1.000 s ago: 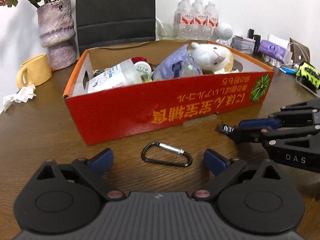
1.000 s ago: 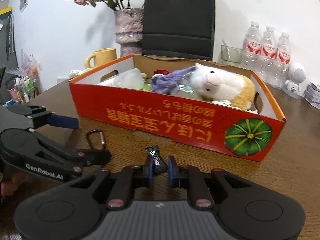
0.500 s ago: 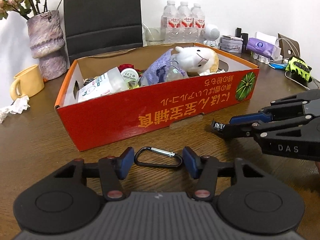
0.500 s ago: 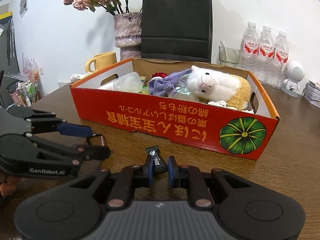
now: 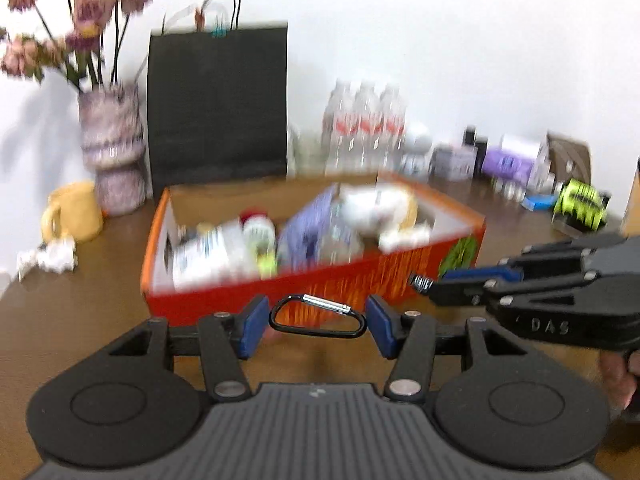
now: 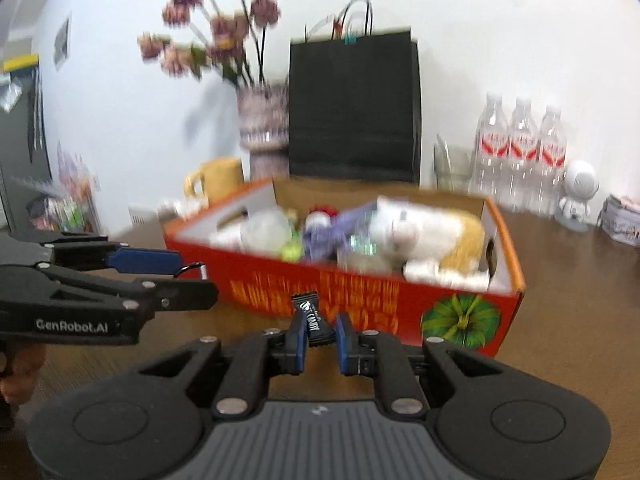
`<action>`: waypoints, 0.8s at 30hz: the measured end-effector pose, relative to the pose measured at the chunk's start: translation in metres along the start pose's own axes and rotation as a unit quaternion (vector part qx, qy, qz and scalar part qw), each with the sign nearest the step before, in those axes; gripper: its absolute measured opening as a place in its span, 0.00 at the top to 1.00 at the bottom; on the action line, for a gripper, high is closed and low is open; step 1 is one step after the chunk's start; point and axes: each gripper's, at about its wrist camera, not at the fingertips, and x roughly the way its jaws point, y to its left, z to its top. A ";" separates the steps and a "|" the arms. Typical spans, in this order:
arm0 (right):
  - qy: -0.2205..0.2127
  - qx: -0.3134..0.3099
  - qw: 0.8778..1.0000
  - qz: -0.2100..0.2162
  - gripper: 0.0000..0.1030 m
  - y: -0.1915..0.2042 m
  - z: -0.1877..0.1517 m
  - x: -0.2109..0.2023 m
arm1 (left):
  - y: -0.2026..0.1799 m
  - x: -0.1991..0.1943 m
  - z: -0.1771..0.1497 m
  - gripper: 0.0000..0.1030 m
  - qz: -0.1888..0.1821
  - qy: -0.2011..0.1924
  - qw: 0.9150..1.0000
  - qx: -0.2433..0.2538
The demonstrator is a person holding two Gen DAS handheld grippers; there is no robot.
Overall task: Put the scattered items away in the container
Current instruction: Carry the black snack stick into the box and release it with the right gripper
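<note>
My left gripper (image 5: 317,322) is shut on a black carabiner (image 5: 318,317) with a silver gate, held by its two ends above the table in front of the red cardboard box (image 5: 360,280). My right gripper (image 6: 320,332) is shut on a small black candy wrapper (image 6: 313,318), also lifted near the box's front wall (image 6: 360,300). The box holds a white plush toy (image 6: 416,232), a purple cloth (image 6: 332,228) and a clear bottle (image 5: 212,256). Each gripper shows in the other's view, the right gripper (image 5: 440,286) and the left gripper (image 6: 192,276).
Behind the box stand a black paper bag (image 5: 218,108), a vase of flowers (image 5: 112,152), a yellow mug (image 5: 74,212), water bottles (image 6: 520,152) and small clutter at the back right (image 5: 512,160). A crumpled tissue (image 5: 50,258) lies left of the box.
Both grippers have risen off the table with their items. The left gripper closed on the carabiner and lifted it. The views now look down into the box from higher.
</note>
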 end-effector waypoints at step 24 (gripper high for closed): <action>0.017 0.050 0.994 -0.090 0.86 -0.065 0.100 0.128 | 0.073 0.128 0.064 0.46 0.059 0.019 0.991 -0.119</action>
